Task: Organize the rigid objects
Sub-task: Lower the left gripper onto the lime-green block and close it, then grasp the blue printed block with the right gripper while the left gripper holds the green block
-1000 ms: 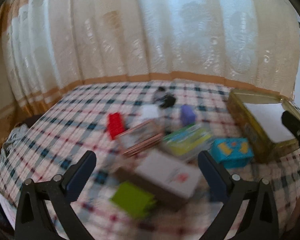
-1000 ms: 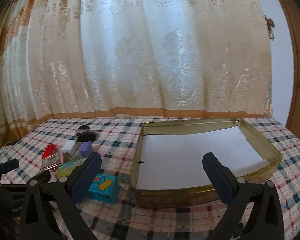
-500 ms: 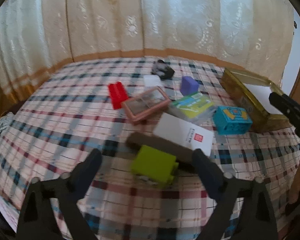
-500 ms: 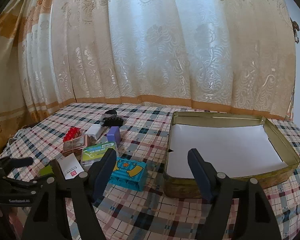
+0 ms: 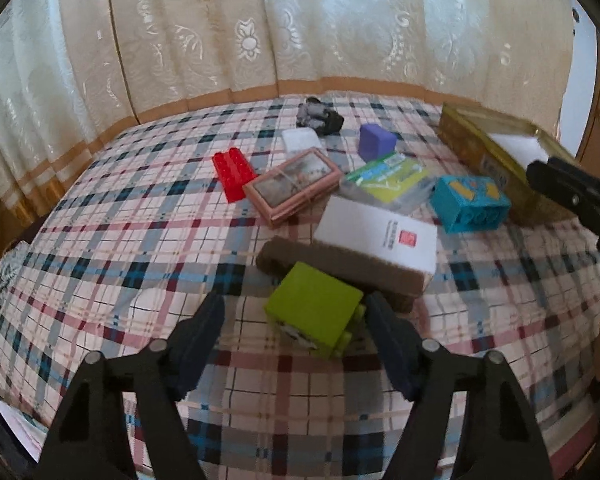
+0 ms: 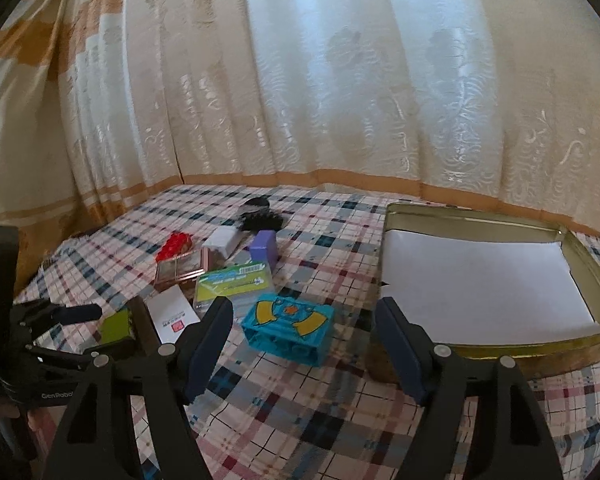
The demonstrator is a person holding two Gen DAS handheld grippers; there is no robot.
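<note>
A lime green block (image 5: 314,312) lies on the plaid cloth between the fingers of my left gripper (image 5: 296,322). Its jaws are closing; the right finger is close beside the block and the left finger stands clearly apart. Behind the block lie a long brown box (image 5: 332,264) and a white box with a red stamp (image 5: 376,236). A teal block with yellow marks (image 6: 288,328) sits just beyond the tips of my open right gripper (image 6: 304,334), in line with the gap. The gold tin (image 6: 500,350), lined with white paper, stands to the right.
Farther back lie a red brick (image 5: 234,174), a pink framed box (image 5: 294,186), a green-and-white packet (image 5: 388,176), a purple block (image 5: 376,142), a small white block (image 5: 300,138) and a black object (image 5: 320,116). A lace curtain hangs behind the table.
The left gripper tipped down and drew in on the lime green block while its jaws narrowed. The right gripper swung left from the tin toward the teal block and its jaws narrowed too.
</note>
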